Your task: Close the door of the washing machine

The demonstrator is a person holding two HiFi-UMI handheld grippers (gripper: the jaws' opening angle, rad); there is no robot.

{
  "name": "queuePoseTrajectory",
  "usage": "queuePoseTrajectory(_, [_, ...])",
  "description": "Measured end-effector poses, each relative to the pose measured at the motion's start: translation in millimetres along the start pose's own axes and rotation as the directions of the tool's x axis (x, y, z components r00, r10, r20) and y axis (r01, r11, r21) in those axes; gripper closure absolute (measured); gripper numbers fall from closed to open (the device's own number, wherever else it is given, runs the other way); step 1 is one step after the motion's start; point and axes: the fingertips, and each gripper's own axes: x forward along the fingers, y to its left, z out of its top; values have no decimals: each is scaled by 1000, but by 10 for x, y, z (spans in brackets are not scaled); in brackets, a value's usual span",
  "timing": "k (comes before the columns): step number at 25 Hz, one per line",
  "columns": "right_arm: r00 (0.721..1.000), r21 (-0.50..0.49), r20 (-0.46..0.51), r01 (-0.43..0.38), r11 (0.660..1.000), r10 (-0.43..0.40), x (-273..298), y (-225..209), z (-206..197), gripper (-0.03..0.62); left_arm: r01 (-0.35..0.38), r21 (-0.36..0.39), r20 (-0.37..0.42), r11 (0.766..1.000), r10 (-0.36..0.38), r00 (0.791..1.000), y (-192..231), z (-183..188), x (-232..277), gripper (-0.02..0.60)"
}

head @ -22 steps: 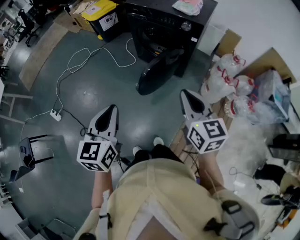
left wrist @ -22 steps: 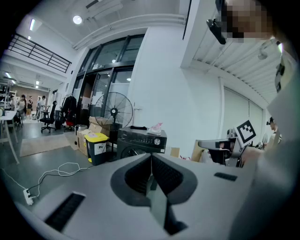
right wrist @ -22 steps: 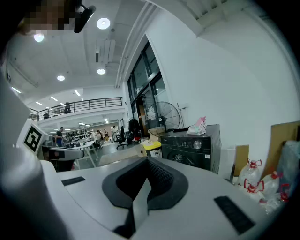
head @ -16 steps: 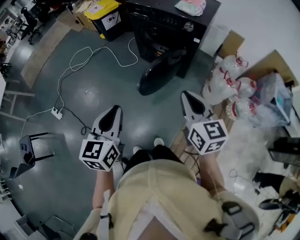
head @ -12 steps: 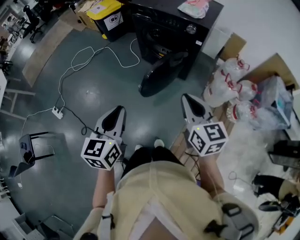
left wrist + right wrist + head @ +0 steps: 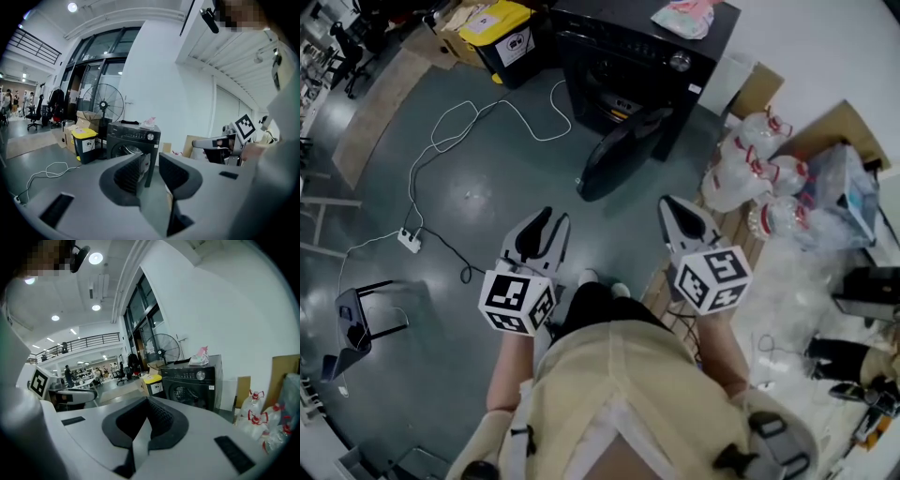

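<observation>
left hand-held gripper [image 6: 549, 221] nearer, door [image 6: 614, 155] open (black)

A black washing machine [image 6: 623, 56] with a glossy black door [image 6: 614, 155] stands out against a dark blue-grey floor [image 6: 487, 206] crossed by a white cable [image 6: 442, 120]. The bundle [image 6: 680, 14] on its top is pink and white, the nearby bin [image 6: 502, 28] black with a yellow lid. Clear jugs [image 6: 745, 164] show red caps. The pale grey left gripper [image 6: 546, 220] and right gripper [image 6: 670, 204] have black pads and black-and-white marker cubes [image 6: 517, 302]. The person's garment [image 6: 619, 394] is beige.
</observation>
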Motion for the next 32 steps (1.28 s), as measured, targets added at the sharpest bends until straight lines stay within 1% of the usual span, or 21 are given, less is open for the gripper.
queuePoseTrajectory(4, [999,-6,-33,28,1000,-28,179,20,-40,589,36,31,-17,999,-36,999,138,-5,150,462])
queuePoseTrajectory(7, [998,14,-50,50,999,-49,324,9,-64,589,67,34,-35,997,-66,997,241,-49,248,449])
queuePoseTrajectory(11, [995,7,-71,74,997,-73,514,32,-54,589,101,32,-63,994,-99,993,430,-132,329,443])
queuePoseTrajectory(16, [990,23,-89,114,993,-111,671,13,-96,589,146,44,-94,988,-142,985,573,-242,464,443])
queuePoseTrajectory(19, [986,39,-109,127,991,-122,784,-30,-179,589,178,38,-128,983,-172,977,589,-342,613,443])
queuePoseTrajectory(23, [983,55,-132,136,989,-128,942,-237,-255,589,197,14,-136,980,-194,972,545,-410,866,443])
queuePoseTrajectory(26, [984,70,-140,121,990,-111,1110,-438,-275,589,204,14,-142,979,-200,969,548,-407,1106,443])
queuePoseTrajectory(30, [985,61,-149,97,993,-87,1305,-781,-194,589,186,-11,-165,982,-186,969,505,-396,1484,443])
queuePoseTrajectory(32, [986,70,-152,87,994,-75,1414,-933,-167,589,172,5,-189,985,-168,968,502,-415,1685,443])
